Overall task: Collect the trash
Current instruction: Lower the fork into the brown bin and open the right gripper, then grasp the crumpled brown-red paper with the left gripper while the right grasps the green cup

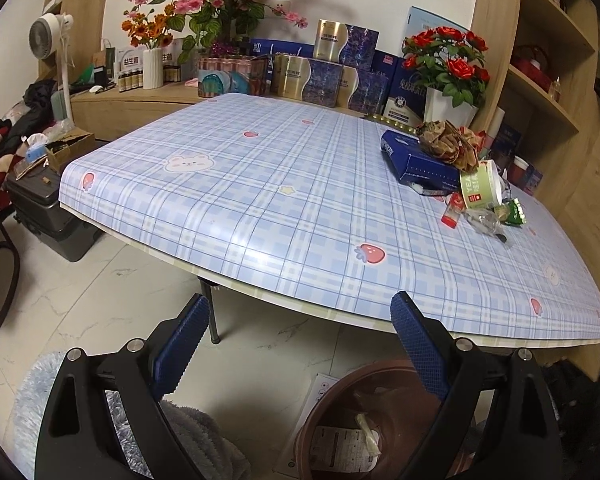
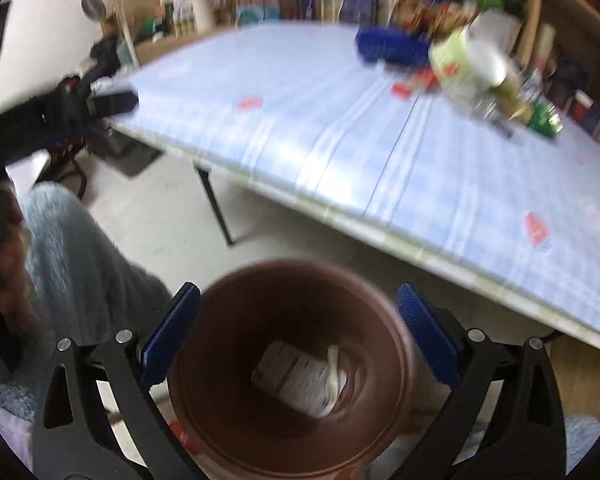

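Both tools are spread wide with nothing in them: the right tool [image 2: 298, 308] hangs over the brown bin [image 2: 288, 376], left tool [image 1: 300, 316] by the counter [image 1: 260, 200] edge. Trash pile [image 1: 464, 176] sits on the counter's far right; 2 scraps are in the bin.

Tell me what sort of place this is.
Probably a lived-in room of a home, maybe one that also stores goods: a folding table under a cartoon plaid cover, wooden shelving with flower arrangements and stacked gift boxes, and a standing fan.
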Demonstrator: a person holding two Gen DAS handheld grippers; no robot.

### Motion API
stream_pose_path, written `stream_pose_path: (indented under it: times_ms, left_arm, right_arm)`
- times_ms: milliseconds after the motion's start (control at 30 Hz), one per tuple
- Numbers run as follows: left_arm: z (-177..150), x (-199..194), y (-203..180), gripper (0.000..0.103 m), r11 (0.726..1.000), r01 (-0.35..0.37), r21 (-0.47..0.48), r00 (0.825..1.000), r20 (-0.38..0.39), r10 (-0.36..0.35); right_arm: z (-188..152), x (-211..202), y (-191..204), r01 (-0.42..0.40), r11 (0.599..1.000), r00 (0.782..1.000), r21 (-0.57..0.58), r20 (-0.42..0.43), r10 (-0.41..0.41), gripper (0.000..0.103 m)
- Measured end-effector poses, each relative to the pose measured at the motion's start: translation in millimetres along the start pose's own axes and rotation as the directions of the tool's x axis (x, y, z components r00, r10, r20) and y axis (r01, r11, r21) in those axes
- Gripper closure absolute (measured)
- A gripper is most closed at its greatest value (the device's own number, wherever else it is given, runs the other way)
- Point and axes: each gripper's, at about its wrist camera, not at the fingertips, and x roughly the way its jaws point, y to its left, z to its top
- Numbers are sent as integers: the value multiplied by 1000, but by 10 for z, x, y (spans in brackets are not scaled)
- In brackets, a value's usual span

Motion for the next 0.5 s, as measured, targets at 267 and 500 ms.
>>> stream_pose_path:
  times_ms: [267, 500]
  left_arm:
    - [6, 2, -54, 13, 1000, 15, 23, 1000, -3, -15]
    - [188, 28, -216, 13, 996, 62, 65, 998, -2, -62]
  right_arm:
    - [158, -364, -392, 49, 993, 984, 107, 165, -66, 6]
    - [238, -466, -1004, 75, 956, 966, 283, 219, -140, 6]
